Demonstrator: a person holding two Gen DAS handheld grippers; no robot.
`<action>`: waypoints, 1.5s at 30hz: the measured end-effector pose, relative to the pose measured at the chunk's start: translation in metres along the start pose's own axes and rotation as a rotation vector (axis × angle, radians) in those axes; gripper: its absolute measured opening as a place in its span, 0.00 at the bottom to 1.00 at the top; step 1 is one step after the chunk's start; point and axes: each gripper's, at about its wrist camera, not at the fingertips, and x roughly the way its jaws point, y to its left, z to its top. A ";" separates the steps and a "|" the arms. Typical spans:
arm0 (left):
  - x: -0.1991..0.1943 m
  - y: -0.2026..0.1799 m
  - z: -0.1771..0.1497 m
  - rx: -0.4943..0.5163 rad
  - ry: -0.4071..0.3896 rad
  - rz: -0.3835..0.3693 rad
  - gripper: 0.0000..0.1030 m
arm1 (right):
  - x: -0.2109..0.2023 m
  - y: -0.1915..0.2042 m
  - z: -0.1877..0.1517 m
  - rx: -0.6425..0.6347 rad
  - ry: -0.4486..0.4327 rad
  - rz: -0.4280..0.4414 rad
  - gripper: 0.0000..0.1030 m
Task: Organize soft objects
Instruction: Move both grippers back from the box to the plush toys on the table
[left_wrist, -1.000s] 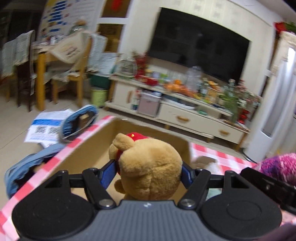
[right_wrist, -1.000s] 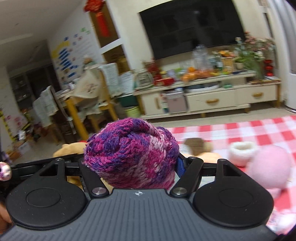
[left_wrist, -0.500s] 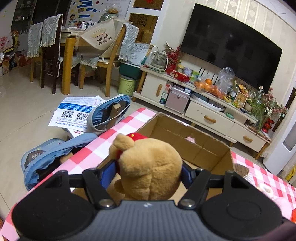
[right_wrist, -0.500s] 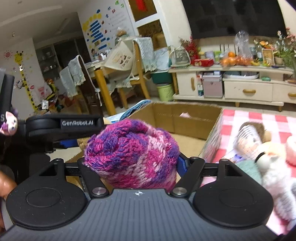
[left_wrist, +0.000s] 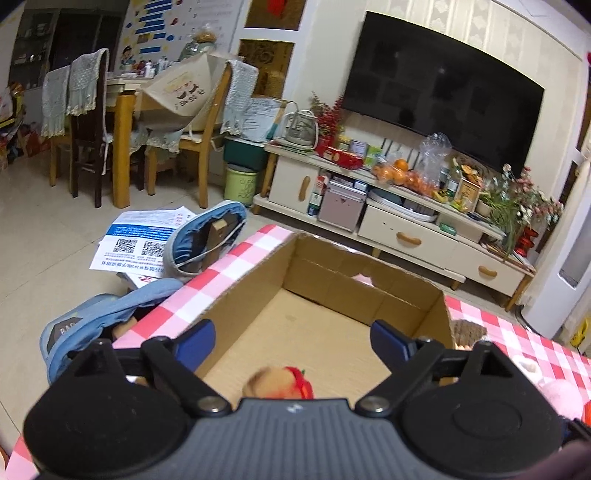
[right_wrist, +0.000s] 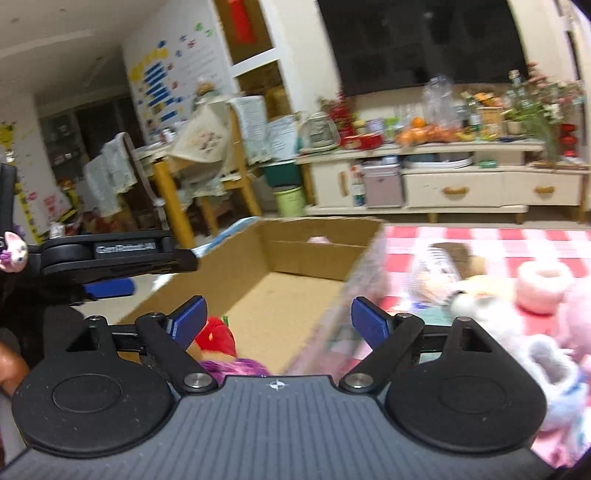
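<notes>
An open cardboard box (left_wrist: 402, 295) (right_wrist: 317, 258) sits on the red-and-white checked cloth. My left gripper (left_wrist: 291, 338) hangs over the box with its jaws opening and nothing between them. Below it the tan plush bear with a red cap (left_wrist: 280, 382) lies in the box, and shows again as the bear (right_wrist: 216, 338) in the right wrist view. My right gripper (right_wrist: 279, 319) is also opening, wide apart and free. The purple knitted hat (right_wrist: 232, 367) lies just under it, beside the bear. The left gripper's body (right_wrist: 110, 254) reaches in from the left.
Several soft toys lie on the cloth right of the box: a pink-white roll (right_wrist: 543, 286), a white plush (right_wrist: 476, 299), a pale blue fuzzy item (right_wrist: 554, 373). Blue bags (left_wrist: 207, 236) and papers (left_wrist: 140, 240) are on the floor. A TV cabinet (left_wrist: 406, 229) stands behind.
Both grippers opened. The bear dropped from the left jaws into the box, and the knitted hat fell from the right jaws beside it.
</notes>
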 end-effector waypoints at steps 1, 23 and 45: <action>0.000 -0.002 -0.001 0.007 0.000 -0.003 0.92 | -0.006 -0.001 -0.003 0.001 -0.006 -0.022 1.00; -0.012 -0.059 -0.024 0.146 0.001 -0.126 0.99 | -0.034 -0.015 -0.033 0.047 -0.073 -0.223 1.00; -0.015 -0.114 -0.049 0.277 0.007 -0.196 0.99 | -0.036 -0.012 -0.035 0.068 -0.108 -0.293 1.00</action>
